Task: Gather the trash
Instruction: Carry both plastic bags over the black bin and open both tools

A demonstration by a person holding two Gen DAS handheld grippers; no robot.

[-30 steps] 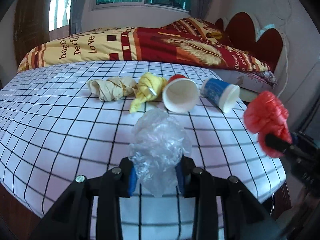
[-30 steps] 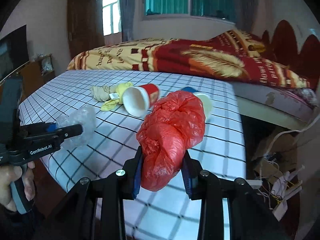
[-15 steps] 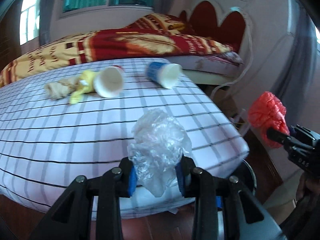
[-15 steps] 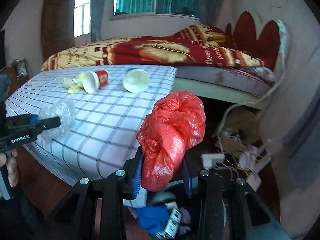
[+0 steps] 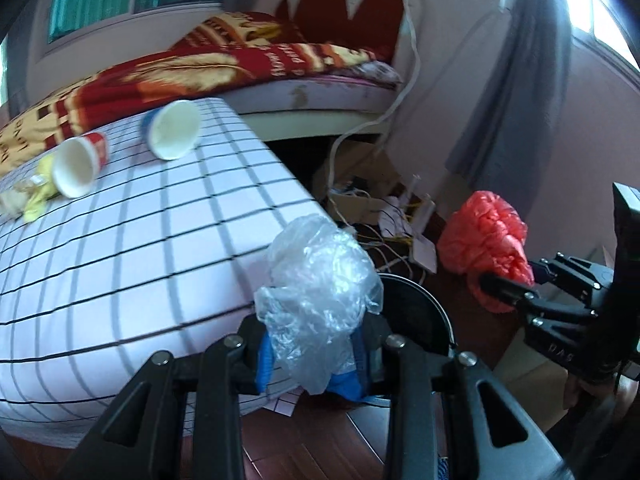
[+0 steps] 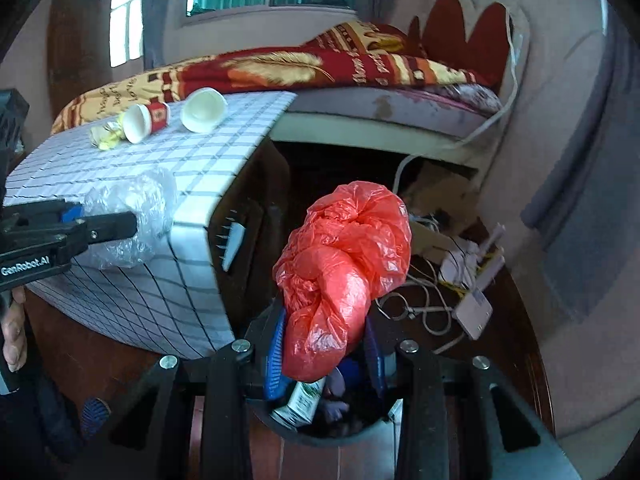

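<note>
My left gripper [image 5: 312, 364] is shut on a crumpled clear plastic bag [image 5: 316, 300], just past the table's corner and beside a black bin [image 5: 424, 320] on the floor. The right gripper [image 6: 324, 352] is shut on a crumpled red plastic bag [image 6: 344, 276], directly above the bin [image 6: 280, 424], which holds a carton and other trash. In the left wrist view the red bag [image 5: 484, 240] hangs at the right. A red paper cup [image 5: 78, 166], a blue cup [image 5: 172, 130] and a yellow wrapper [image 5: 38, 196] lie on the checked tablecloth [image 5: 140, 260].
A bed with a red and yellow blanket [image 6: 320, 68] stands behind the table. Cables, a white router [image 6: 474, 312] and a cardboard box [image 6: 436, 196] clutter the floor right of the bin. A wall and a grey curtain [image 5: 516, 80] close off the right side.
Both grippers have swung right, off the table top and down towards the floor, each still holding its bag. The bin has come into view under the right gripper.
</note>
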